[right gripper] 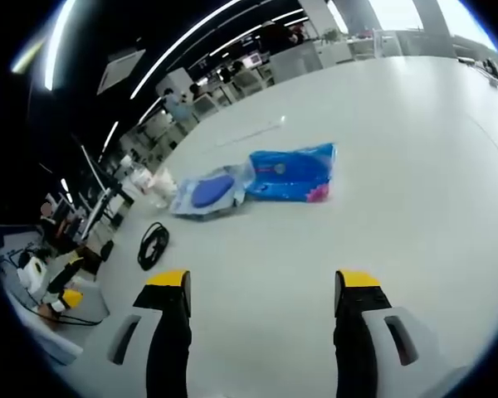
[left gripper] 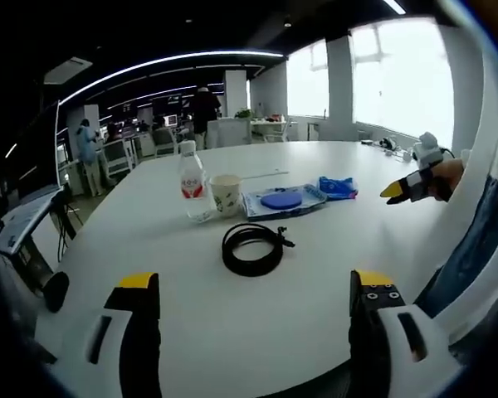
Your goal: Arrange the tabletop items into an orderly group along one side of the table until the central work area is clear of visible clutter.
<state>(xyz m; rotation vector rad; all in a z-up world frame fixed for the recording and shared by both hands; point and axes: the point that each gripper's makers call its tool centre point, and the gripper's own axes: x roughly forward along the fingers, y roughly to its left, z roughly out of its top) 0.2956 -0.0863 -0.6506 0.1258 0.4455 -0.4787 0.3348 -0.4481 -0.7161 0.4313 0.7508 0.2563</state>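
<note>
- The clearing looks barely begun: five items sit loosely around the middle of the white desk (left gripper: 332, 249), none yet at an edge.
- In the left gripper view, a bottle (left gripper: 192, 181) stands upright with a paper cup (left gripper: 226, 196) just beside it. To their right lies a clear pouch with a blue disc (left gripper: 280, 201), then a blue packet (left gripper: 338, 187).
- A coiled black cable (left gripper: 252, 249) lies apart from that row, nearest the camera.
- The left gripper (left gripper: 253, 286) is above the desk, jaws wide apart and holding nothing, with the cable straight ahead.
- The right gripper (right gripper: 261, 282) also has its jaws spread and empty, facing the blue packet (right gripper: 292, 172) and the pouch (right gripper: 209, 192). It also shows at the right of the left gripper view (left gripper: 408, 187).
- Likely next move: bring the left gripper down over the cable, close on the coil and carry it to the row.
- The coil is floppy, so the grip should take several loops at once.
</note>
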